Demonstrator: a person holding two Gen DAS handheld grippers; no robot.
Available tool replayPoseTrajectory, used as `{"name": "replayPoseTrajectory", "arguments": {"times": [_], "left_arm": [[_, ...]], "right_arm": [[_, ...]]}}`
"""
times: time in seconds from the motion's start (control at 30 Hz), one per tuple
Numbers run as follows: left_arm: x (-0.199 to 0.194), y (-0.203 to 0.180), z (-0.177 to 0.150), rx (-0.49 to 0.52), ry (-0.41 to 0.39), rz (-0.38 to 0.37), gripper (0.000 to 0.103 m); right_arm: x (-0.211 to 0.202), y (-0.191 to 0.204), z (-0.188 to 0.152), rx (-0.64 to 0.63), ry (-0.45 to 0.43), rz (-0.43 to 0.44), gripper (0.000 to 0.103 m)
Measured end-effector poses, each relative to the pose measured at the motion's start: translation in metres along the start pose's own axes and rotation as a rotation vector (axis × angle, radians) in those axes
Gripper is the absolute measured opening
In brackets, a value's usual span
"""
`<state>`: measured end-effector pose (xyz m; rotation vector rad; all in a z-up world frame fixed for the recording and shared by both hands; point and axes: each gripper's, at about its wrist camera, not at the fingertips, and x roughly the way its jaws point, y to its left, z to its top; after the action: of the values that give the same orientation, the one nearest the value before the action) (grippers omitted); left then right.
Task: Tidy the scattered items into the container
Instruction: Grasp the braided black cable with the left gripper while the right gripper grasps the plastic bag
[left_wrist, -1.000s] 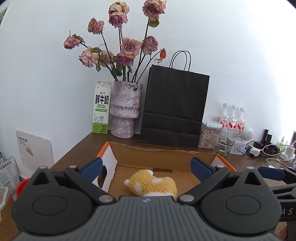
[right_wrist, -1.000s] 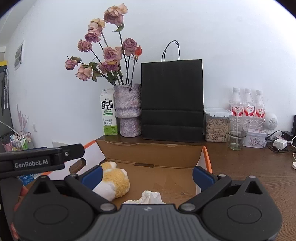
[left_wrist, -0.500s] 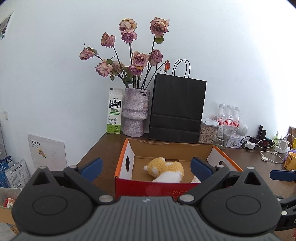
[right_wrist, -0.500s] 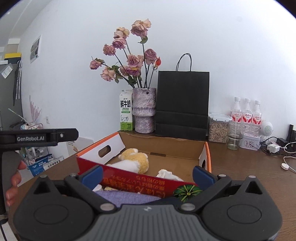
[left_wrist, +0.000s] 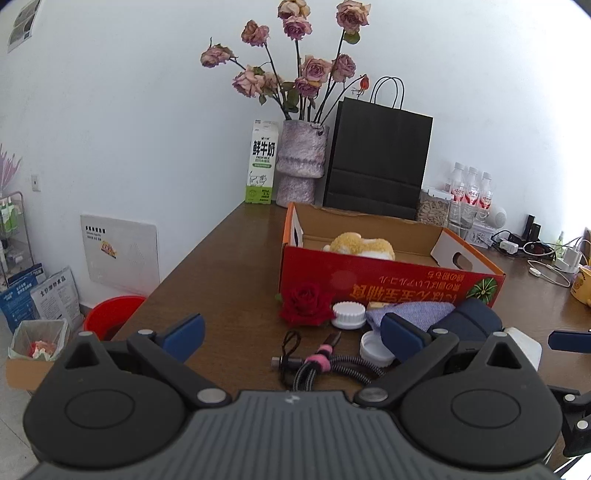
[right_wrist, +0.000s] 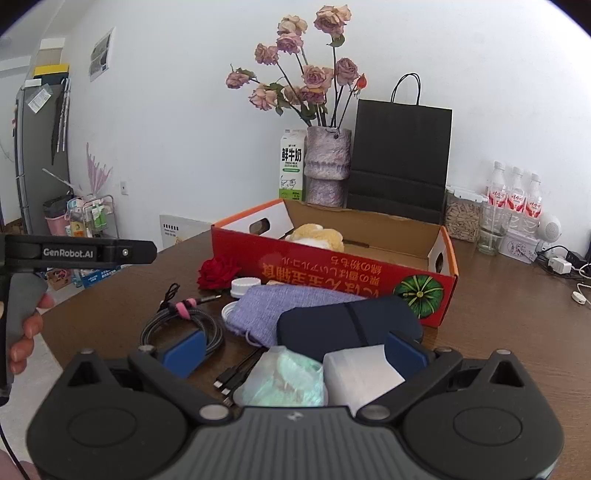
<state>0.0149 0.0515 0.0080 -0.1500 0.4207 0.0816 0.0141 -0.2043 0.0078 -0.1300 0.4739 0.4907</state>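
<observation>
- Tongs, left (left_wrist: 291, 332): jaws spread wide, grasping nothing, held above the near edge of the bench (left_wrist: 221, 280).
- Tongs, right (right_wrist: 293, 349): likewise spread and empty, over a plastic-wrapped pack (right_wrist: 284, 376) and a white packet (right_wrist: 360, 373).
- Hand (right_wrist: 26, 325) on the left tool's grip, seen at the left edge of the right wrist view.
- Coiled cable (left_wrist: 325, 363) with a pink tie lies just ahead of the left tongs; two white lids (left_wrist: 349, 314) beside it.
- Lilac cloth pouch (right_wrist: 288, 308) and dark blue case (right_wrist: 347, 325) lie touching, in front of the box.
- Red rose (left_wrist: 304, 304) rests against the box's near left corner.
- Red cardboard box (left_wrist: 388, 282) stands mid-bench, open; a plush toy (left_wrist: 360, 245) lies inside.
- Vase of dried roses (left_wrist: 301, 162), milk carton (left_wrist: 262, 162) and black paper bag (left_wrist: 380, 158) stand behind, at the wall.
</observation>
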Motion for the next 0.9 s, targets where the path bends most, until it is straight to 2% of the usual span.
{"name": "replayPoseTrajectory", "arguments": {"times": [0.2,0.3,0.47,0.57,0.63,0.73,0.9], "left_arm": [[0.006,0.004,-0.018,-0.023,0.07,-0.011,0.103],[0.01,0.0,-0.022,-0.017,0.086,-0.025,0.103],[0.014,-0.006,-0.028,-0.001,0.106,-0.028,0.103],[0.016,-0.007,-0.029,0.006,0.116,-0.035,0.103],[0.017,-0.01,-0.03,0.014,0.123,-0.045,0.103],[0.022,-0.014,-0.031,0.026,0.14,-0.051,0.103],[0.029,-0.021,-0.03,0.027,0.157,-0.052,0.103]], "right_arm": [[0.006,0.01,-0.017,0.017,0.045,0.027,0.101],[0.014,0.012,-0.021,0.031,0.071,0.025,0.093],[0.021,0.012,-0.023,0.049,0.078,0.016,0.085],[0.024,0.01,-0.023,0.057,0.083,0.013,0.067],[0.026,0.008,-0.024,0.062,0.09,0.012,0.048],[0.025,0.007,-0.025,0.063,0.081,0.016,0.04],[0.02,0.001,-0.022,0.063,0.048,0.007,0.038]]}}
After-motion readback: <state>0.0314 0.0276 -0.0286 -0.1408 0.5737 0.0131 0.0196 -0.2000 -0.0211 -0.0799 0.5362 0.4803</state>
